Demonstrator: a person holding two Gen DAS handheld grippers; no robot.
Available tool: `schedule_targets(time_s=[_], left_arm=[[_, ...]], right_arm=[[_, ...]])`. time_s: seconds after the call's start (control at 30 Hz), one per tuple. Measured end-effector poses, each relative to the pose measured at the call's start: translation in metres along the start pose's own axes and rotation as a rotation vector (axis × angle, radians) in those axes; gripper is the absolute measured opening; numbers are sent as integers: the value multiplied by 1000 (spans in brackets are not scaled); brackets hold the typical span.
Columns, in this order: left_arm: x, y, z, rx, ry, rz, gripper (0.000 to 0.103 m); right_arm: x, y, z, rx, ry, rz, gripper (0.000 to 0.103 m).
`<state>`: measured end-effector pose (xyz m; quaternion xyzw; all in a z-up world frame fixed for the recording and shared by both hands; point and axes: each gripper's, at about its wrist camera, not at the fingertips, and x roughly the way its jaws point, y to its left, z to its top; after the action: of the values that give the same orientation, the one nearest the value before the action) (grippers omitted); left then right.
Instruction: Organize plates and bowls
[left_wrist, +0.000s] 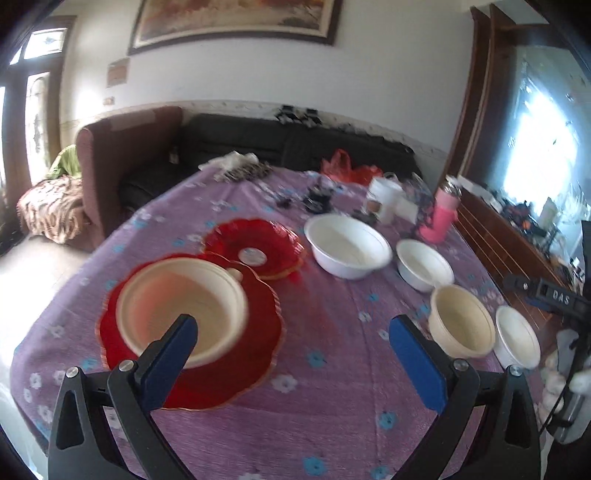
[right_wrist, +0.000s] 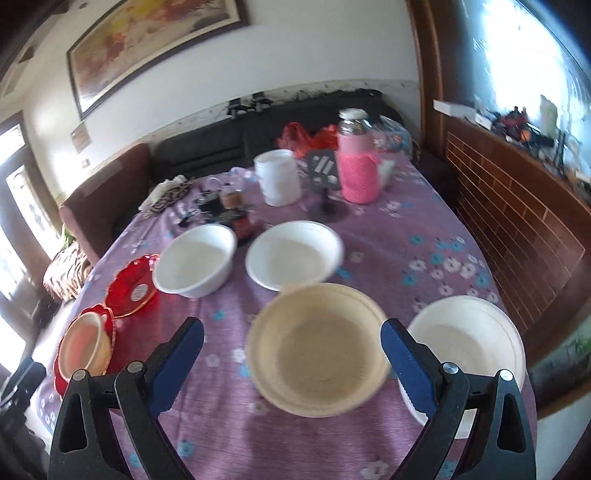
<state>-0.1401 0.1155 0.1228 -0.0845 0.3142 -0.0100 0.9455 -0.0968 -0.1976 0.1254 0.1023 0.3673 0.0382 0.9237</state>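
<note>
In the left wrist view my left gripper (left_wrist: 293, 332) is open and empty above the purple tablecloth. Its left finger (left_wrist: 173, 354) overlaps a cream bowl (left_wrist: 177, 295) that sits on a red plate (left_wrist: 258, 332). A second red plate (left_wrist: 255, 243) lies behind. White bowls (left_wrist: 347, 245) (left_wrist: 424, 264) (left_wrist: 517, 338) and a cream bowl (left_wrist: 461, 321) line the right side. In the right wrist view my right gripper (right_wrist: 291, 341) is open, with the cream bowl (right_wrist: 317, 347) between its fingers. A white bowl (right_wrist: 472, 332) is right of it; two white bowls (right_wrist: 195, 260) (right_wrist: 295, 253) are behind.
A pink flask (right_wrist: 356, 170), a white jar (right_wrist: 277, 177), small bottles (right_wrist: 236, 214) and a red bag (right_wrist: 306, 136) crowd the table's far end. A dark sofa (left_wrist: 258, 144) stands behind the table. A wooden cabinet (right_wrist: 517, 206) runs along the right.
</note>
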Motion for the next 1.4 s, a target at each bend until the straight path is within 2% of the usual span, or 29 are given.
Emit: schedule_targets(time_s=[0.17,0.4,0.5,0.67,0.8,1.0,1.17,1.4], left_arm=[[25,-28,-14,58,89,-45,103],[55,-61,-28,144,194,-106,103],[70,-66,-23,124,241,-144,103],[98,-77,-16,78,331,-228,103],[113,-99,-18,93,367,-275,103],[134,-123,-22,109,424,-305,103],[153,-129,-23,81,475,-327,103],[168,-117,-28,20,526,-324,103]], right_arm=[[23,-19,2,54,38,20,98],[56,-6,7,51,84,46,98],[66,-12,15,59,92,34,98],[88,-26,28,41,164,6,98],[106,-38,32,51,219,-1,98],[119,-51,32,62,260,-13,98],[128,-55,26,86,305,22,98],[128,-47,17,128,358,139,98]])
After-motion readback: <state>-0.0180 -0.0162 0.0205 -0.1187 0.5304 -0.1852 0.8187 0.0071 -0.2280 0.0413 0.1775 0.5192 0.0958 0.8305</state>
